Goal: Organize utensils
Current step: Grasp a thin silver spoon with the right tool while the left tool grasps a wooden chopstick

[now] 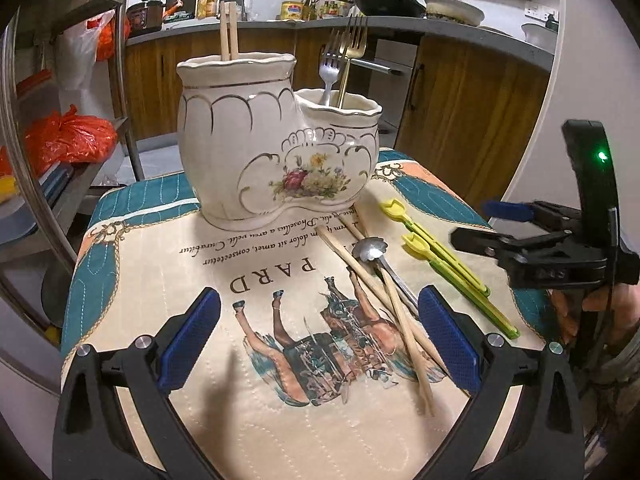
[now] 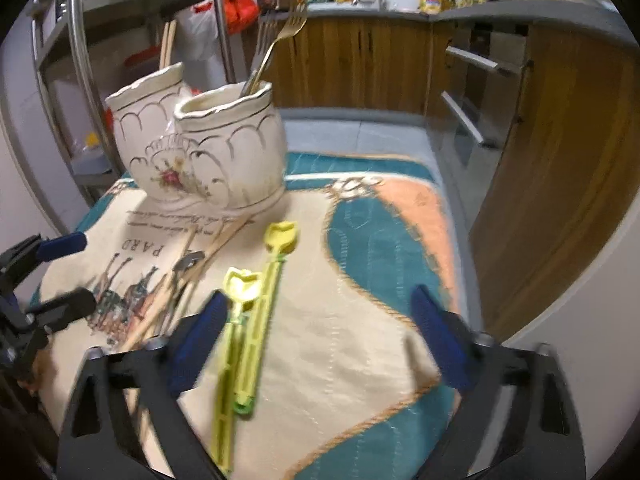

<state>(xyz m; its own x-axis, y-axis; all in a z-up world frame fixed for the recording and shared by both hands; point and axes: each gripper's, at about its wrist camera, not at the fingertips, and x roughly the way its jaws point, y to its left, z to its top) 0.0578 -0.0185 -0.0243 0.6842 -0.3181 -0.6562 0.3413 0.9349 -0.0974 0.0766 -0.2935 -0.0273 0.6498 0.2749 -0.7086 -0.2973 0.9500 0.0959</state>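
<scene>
Utensils lie loose on the printed mat [image 1: 168,264], while the 2-pot ceramic holder [image 1: 256,148] stands upper centre in the left wrist view, chopsticks in its taller left pot and forks in the lower right one. Left gripper [image 1: 320,336] hangs released, nothing between its pads, above bare mat at lower centre. Right of it cross 2 wooden chopsticks [image 1: 404,320] and a metal spoon [image 1: 370,250]. Further right, the right gripper [image 2: 320,340] is spread, not clenched, over the yellow-green plastic tools [image 2: 256,320]. Best pinch 1 handle mid-length, lifting clear before swinging left. Mat edges drop off close on the right; open room lies lower left.
</scene>
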